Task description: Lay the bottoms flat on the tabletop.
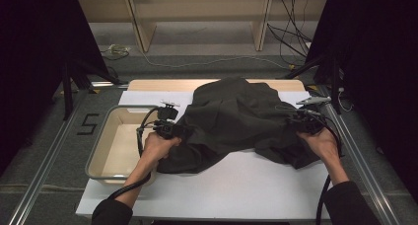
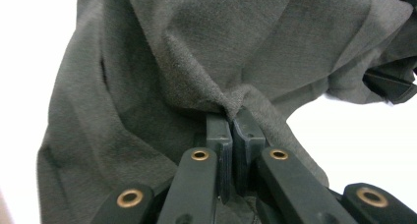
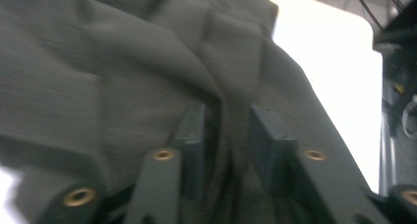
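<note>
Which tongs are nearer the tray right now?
Left. The left tongs sit at the tray's right rim, clamped on the dark cloth. The right tongs are across the cloth, at its far right edge.

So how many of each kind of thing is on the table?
Dark cloth: 1
Tray: 1
Tongs: 2, the left tongs and the right tongs
Total: 4

Garment (image 1: 236, 121) lies on the table (image 1: 246, 185), tray (image 1: 106, 158) at its left
</note>
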Demonstrator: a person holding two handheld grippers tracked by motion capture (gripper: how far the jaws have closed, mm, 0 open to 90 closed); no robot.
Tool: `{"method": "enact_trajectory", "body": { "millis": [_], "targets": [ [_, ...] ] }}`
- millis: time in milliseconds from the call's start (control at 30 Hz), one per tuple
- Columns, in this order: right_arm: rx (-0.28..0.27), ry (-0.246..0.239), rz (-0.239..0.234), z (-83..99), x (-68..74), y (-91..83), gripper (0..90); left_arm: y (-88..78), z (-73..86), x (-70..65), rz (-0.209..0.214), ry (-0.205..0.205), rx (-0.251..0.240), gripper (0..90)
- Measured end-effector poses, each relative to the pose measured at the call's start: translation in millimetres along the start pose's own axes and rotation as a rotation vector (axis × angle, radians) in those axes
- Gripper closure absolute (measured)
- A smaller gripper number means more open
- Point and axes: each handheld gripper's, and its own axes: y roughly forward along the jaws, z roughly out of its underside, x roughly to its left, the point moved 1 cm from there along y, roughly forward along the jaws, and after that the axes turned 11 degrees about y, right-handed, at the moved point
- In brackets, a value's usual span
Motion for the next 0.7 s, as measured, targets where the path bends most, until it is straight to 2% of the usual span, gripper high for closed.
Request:
{"method": "enact_trajectory", "body": {
  "millis": [67, 167, 233, 267, 367, 500, 633, 700],
  "targets": [
    [-0.021, -0.019, -0.04, -2.9, 11.5, -16.9, 52.9, -0.1, -0.2, -0.4, 0.002, 0.001, 0.0, 87.3],
    [-0.054, -0.056, -0.106, -3.6, 32.6, -35.8, 45.3, -0.6, 0.2, -0.2, 0.003, -0.002, -0.001, 87.3],
    [-0.056, -0.07, -0.149, -4.5, 44.2, -40.2, 43.5, -0.9, 0.5, 0.0, 0.008, -0.005, -0.004, 87.3],
    [-0.061, -0.061, -0.186, -5.1, 50.1, -40.5, 43.0, -1.0, 0.4, -0.2, 0.01, -0.011, -0.007, 87.3],
    [-0.044, -0.047, -0.275, -3.7, 65.4, -31.7, 40.1, -2.1, -0.7, -0.2, 0.019, -0.006, -0.008, 87.3],
    [-0.01, -0.086, -0.289, -3.2, 86.1, -11.5, 35.5, -4.6, -2.2, 0.0, 0.03, -0.006, -0.016, 87.1],
    [0.017, -0.082, -0.304, -7.4, 100.0, 11.2, 36.9, -7.8, -3.3, 1.8, 0.039, -0.008, -0.029, 87.0],
    [0.051, -0.112, -0.252, -5.1, 107.5, 23.1, 44.9, -9.5, -4.1, 2.8, 0.038, -0.006, -0.038, 86.9]
  ]
}}
